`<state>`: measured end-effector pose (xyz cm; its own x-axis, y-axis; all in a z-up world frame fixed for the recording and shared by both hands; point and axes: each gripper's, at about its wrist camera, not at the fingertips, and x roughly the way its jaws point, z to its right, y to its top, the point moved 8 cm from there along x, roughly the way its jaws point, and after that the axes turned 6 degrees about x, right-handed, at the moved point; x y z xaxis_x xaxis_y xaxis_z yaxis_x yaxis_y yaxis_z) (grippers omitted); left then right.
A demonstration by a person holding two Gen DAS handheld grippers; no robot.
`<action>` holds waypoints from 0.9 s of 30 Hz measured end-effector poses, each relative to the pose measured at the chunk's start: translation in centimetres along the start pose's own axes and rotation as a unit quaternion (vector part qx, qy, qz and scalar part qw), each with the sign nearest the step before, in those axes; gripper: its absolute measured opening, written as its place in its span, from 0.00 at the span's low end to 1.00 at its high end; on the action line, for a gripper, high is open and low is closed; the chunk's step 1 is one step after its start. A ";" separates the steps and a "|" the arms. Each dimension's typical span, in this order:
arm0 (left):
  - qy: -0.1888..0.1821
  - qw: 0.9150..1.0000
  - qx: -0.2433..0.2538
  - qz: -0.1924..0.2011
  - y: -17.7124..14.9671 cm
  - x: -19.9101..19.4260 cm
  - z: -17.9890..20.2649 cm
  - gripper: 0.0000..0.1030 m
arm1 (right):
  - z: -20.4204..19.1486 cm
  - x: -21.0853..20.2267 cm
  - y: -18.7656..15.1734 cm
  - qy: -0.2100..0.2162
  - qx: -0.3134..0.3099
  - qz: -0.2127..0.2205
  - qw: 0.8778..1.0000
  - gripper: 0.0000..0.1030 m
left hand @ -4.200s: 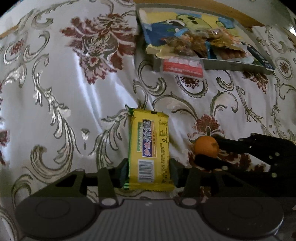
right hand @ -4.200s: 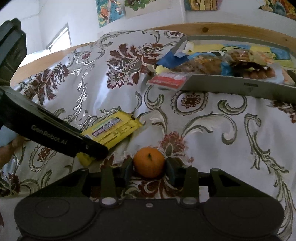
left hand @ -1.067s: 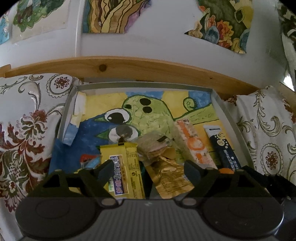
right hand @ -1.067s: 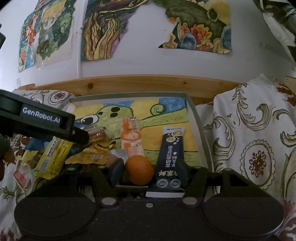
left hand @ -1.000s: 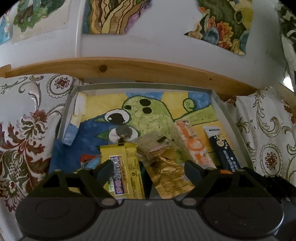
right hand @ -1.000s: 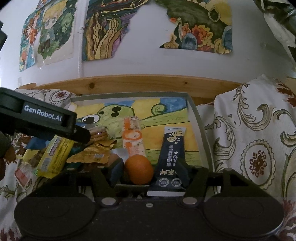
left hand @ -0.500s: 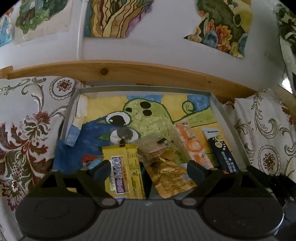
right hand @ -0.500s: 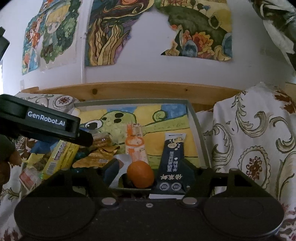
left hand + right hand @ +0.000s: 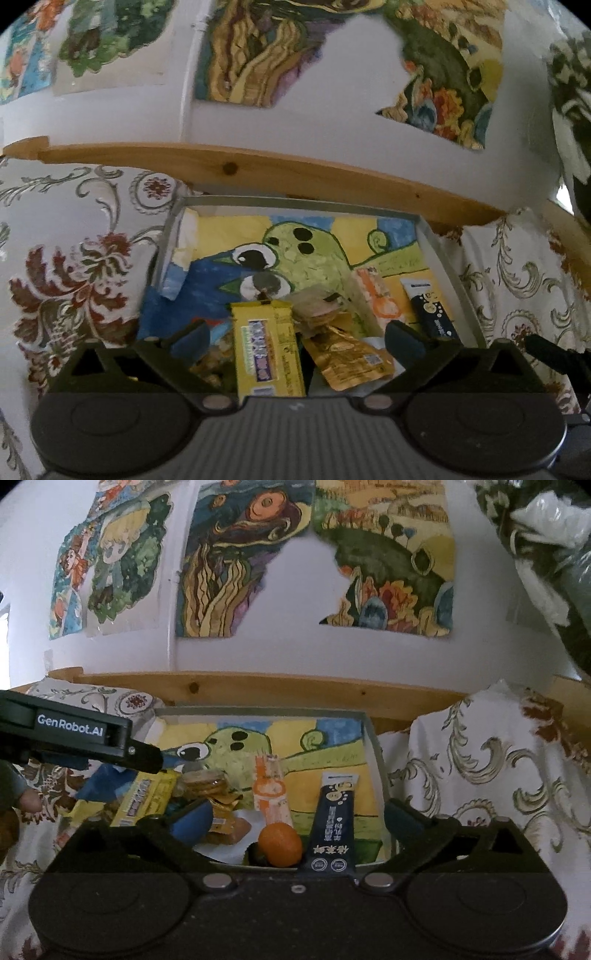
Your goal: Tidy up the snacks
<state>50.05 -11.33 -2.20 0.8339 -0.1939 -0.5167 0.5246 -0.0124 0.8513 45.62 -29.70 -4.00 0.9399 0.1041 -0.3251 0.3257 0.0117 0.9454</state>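
Note:
A grey tray (image 9: 439, 251) lined with a cartoon drawing sits on the patterned cloth and holds the snacks. The yellow snack bar (image 9: 266, 350) lies in it, between the spread fingers of my left gripper (image 9: 297, 339), which is open and touches nothing. Beside the bar are a gold packet (image 9: 347, 354), an orange-and-white packet (image 9: 380, 299) and a dark stick packet (image 9: 430, 310). In the right wrist view the orange (image 9: 279, 843) rests inside the tray (image 9: 373, 746) next to the dark stick packet (image 9: 334, 823). My right gripper (image 9: 297, 819) is open around it without contact.
A wooden rail (image 9: 258, 170) and a white wall with paintings rise right behind the tray. Floral cloth (image 9: 480, 775) bunches up to the tray's right. The left gripper (image 9: 81, 734) reaches over the tray's left side, with a person's hand (image 9: 22, 797) behind it.
Both grippers carried the yellow bar and the orange from the cloth to the tray and let go. In the last second both have opened wider and drawn back slightly.

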 end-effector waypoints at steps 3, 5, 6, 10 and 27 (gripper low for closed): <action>0.001 1.000 -0.007 0.006 -0.2 -1.4 -0.6 1.00 | -0.5 -1.5 0.2 0.003 -0.004 0.005 1.000 0.99; 0.003 1.000 -0.007 0.009 -0.5 -2.4 -0.9 1.00 | -0.8 -2.4 0.3 0.004 -0.005 0.008 1.000 0.99; 0.006 1.000 -0.007 0.012 -0.7 -2.9 -1.1 1.00 | -1.1 -3.0 0.3 0.006 -0.005 0.009 1.000 0.99; 0.016 1.000 -0.003 0.019 -1.7 -5.2 -1.7 1.00 | -2.0 -5.3 0.1 0.010 -0.005 0.015 1.000 0.99; 0.077 0.996 0.017 0.051 -8.6 -15.3 -5.0 1.00 | -3.6 -15.0 -4.9 0.009 0.031 -0.003 0.999 0.99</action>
<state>33.64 -3.36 -2.13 0.9004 -0.0428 -0.4330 0.4319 -0.0343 0.9013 29.56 -27.77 -3.71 0.9365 0.1213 -0.3289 0.3367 -0.0501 0.9403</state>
